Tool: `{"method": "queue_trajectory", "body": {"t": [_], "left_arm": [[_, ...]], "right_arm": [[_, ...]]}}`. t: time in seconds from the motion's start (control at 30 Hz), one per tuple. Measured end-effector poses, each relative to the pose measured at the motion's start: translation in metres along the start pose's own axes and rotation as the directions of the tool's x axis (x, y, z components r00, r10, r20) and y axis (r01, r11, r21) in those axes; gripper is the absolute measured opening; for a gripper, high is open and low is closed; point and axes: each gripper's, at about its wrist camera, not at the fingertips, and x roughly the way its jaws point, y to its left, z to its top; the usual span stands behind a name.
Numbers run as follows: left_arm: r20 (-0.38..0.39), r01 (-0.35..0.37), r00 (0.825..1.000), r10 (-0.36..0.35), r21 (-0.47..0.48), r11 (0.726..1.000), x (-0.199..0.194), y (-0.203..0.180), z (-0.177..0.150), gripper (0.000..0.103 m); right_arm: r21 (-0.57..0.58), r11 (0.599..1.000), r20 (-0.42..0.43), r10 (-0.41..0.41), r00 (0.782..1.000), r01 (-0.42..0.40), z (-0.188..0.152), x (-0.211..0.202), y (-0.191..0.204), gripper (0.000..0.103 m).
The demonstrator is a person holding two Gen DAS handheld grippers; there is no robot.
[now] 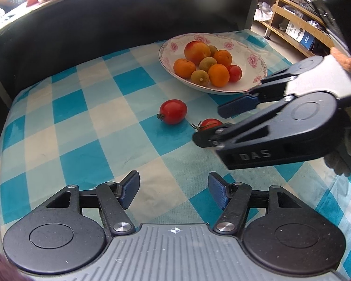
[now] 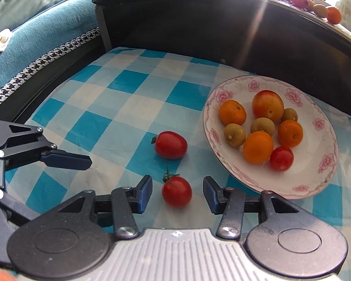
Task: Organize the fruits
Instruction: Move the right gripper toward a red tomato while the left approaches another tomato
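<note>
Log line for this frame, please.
right gripper: open, straddling stemmed tomato | left gripper: open, empty | second tomato: on cloth | plate: nine fruits

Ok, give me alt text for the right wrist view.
The open right gripper brackets a small red tomato on a blue checked cloth. A larger tomato lies beyond, a floral plate of fruit right, the left gripper left.

Both views are brightly daylit. Strong glare with a streak is seen at the upper right of the right wrist view; edges are bowed by fisheye distortion, corners blurred.
</note>
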Motion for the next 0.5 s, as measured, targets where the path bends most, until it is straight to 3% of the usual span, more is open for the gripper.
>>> {"method": "queue_trajectory", "body": {"t": [0.4, 0.5], "left_arm": [[-0.011, 0.004, 1.0, -0.003, 0.009, 1.0, 0.004, -0.001, -0.001, 0.073], [-0.012, 0.003, 1.0, -0.002, 0.008, 1.0, 0.004, -0.001, -0.002, 0.073]], "right_arm": [[0.016, 1.0, -0.024, 0.008, 1.0, -0.008, 0.004, 0.012, 0.005, 0.052], [0.033, 0.999, -0.043, 0.021, 0.999, -0.02, 0.005, 0.013, 0.003, 0.067]]}}
